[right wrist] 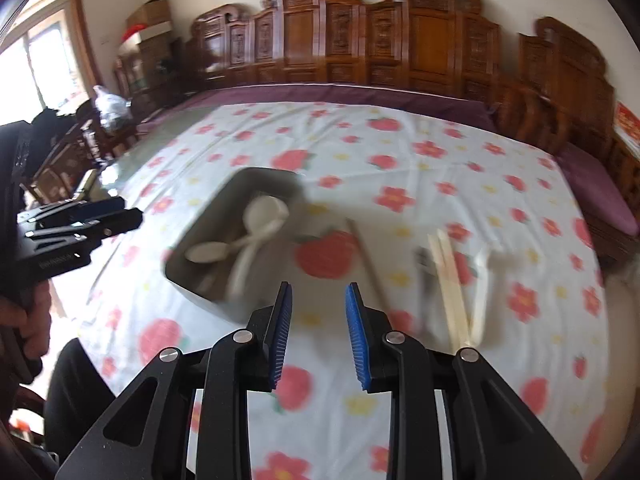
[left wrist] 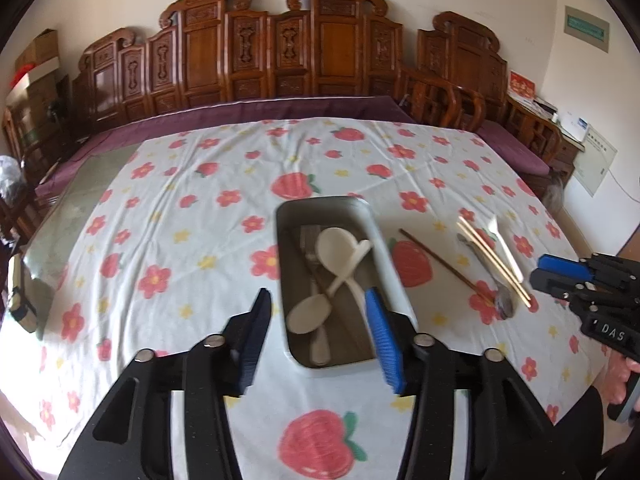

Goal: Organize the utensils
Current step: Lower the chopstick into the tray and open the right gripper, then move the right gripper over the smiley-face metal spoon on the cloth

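The left gripper [left wrist: 316, 300], black with blue ribbed pads, hangs over the near end of a rectangular grey metal tray [left wrist: 394, 280] with its jaws spread wide and nothing between them. Straight ahead of its fingertips, inside the tray, lie two white plastic rice spoons [left wrist: 334, 258] crossed over each other, with metal cutlery beneath them that is too blurred to sort out. The tray rests on a white tablecloth printed with red flowers and strawberries [left wrist: 180, 208].

To the right of the left gripper, beyond the tray's right wall, a single dark brown wooden chopstick [left wrist: 436, 262] lies slanted on the cloth. Further right sit a pair of pale bamboo chopsticks [left wrist: 492, 262], a white plastic utensil [left wrist: 506, 248] beside them and a metal spoon [left wrist: 504, 304] partly under them.

The right gripper [right wrist: 319, 306] is held above the cloth with its jaws partly apart and empty. The tray [right wrist: 224, 196] lies ahead and to its left, the brown chopstick [right wrist: 366, 252] just ahead, and the pale chopsticks [right wrist: 450, 276] ahead to its right; this view is smeared with blur. A hand [left wrist: 618, 376] grips the right gripper's handle at the edge of the left view.

Carved wooden chair backs [left wrist: 280, 48] line the wall beyond the table.
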A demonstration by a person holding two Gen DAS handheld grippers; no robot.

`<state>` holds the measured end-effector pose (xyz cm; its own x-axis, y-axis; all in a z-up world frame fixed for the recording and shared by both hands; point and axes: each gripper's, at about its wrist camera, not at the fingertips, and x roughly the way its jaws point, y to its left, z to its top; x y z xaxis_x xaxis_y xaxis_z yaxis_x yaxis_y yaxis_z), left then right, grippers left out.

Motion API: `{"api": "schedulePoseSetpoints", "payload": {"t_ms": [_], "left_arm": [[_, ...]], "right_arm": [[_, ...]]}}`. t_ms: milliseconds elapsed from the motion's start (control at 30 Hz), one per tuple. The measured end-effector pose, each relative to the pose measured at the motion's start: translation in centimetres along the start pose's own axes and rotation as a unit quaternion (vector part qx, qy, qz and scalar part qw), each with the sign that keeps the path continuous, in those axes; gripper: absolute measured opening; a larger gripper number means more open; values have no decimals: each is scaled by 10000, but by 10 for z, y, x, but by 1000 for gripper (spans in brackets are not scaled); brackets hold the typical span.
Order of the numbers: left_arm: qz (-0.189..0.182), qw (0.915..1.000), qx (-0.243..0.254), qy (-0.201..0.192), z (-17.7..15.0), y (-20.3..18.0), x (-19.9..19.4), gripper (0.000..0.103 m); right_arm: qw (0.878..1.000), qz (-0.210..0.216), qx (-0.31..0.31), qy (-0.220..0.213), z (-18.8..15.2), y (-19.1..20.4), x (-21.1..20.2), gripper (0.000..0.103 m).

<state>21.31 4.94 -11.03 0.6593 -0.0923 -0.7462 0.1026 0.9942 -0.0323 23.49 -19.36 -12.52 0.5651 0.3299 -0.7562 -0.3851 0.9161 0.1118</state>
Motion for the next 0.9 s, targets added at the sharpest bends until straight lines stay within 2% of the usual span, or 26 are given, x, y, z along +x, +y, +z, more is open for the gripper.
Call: {"api": "schedulePoseSetpoints", "payload": {"t_ms": [100, 233, 400, 533, 600, 900], "left_arm": [[-110, 9999, 61, 36, 1, -15, 6, 57], [-278, 9995, 168, 41, 0, -37, 12, 73], [-433, 9985, 320, 93, -3, -64, 22, 82], [-508, 9977, 410, 174, -7, -77, 28, 84], [-522, 9973, 471, 230, -10, -82, 32, 84], [-556, 9960, 564, 402, -20, -91, 41, 84]], "right_arm": [[9998, -166, 128, 29, -14, -23, -9, 30], [9989, -331, 293, 142, -29, -53, -10, 30], [9975, -453, 457, 300, -41, -81, 4, 30], [9971, -442, 454, 415, -43, -90, 18, 30], [9969, -363, 475, 514, -43, -93, 29, 25], [9952, -213, 369, 879, -34, -84, 81, 25]]}}
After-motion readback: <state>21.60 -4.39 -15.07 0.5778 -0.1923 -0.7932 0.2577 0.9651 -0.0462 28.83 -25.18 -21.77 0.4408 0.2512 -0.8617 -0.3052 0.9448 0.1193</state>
